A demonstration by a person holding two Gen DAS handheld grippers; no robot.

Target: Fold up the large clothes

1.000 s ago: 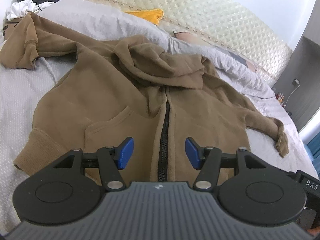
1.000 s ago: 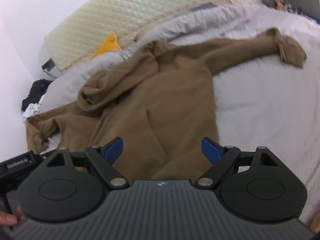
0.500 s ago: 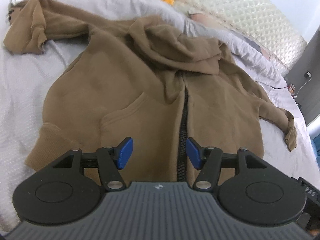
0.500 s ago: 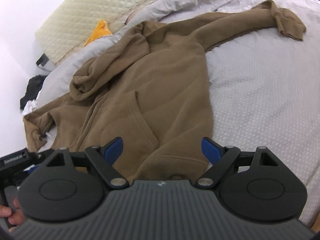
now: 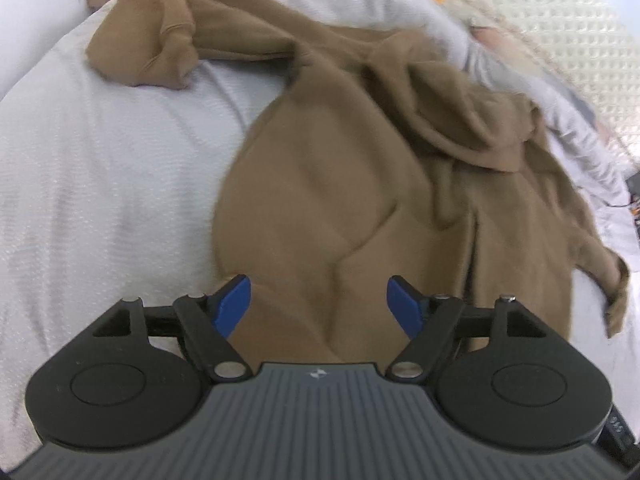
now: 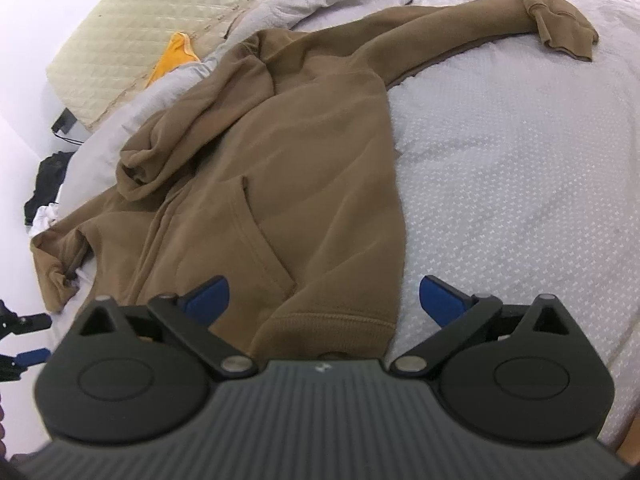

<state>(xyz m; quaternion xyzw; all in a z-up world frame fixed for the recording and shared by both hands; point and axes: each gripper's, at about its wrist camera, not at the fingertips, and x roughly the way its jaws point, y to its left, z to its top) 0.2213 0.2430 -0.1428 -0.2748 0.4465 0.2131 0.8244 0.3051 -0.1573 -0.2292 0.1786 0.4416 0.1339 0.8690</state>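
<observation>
Left wrist view puts my left gripper (image 5: pixel 319 300) over the bottom part of the brown zip hoodie (image 5: pixel 360 184), which lies front-up and spread out on the bed (image 5: pixel 100 184). Its fingers are wide and opening further; hoodie fabric shows in the gap below them, but the blue pads (image 5: pixel 234 304) press on nothing. This picture is smeared, so I cannot tell how near the cloth the fingertips are.

Right wrist view shows my right gripper (image 6: pixel 323 300) just short of the hoodie's ribbed hem (image 6: pixel 332 320), at the corner on the bare-sheet side. Those fingers are also opening, about as wide as they go, with the hem corner between them and not gripped. One sleeve (image 6: pixel 532 20) runs out from the hoodie toward the far edge of the bed; the other sleeve (image 5: pixel 160 44) is bunched on the opposite side. The hood (image 6: pixel 192 120) is crumpled above the zip.

I judge this to be the very start: reaching for the hem, nothing folded yet. Next I need both grippers down onto the hem corners, closing on the full thickness of the cloth.
</observation>
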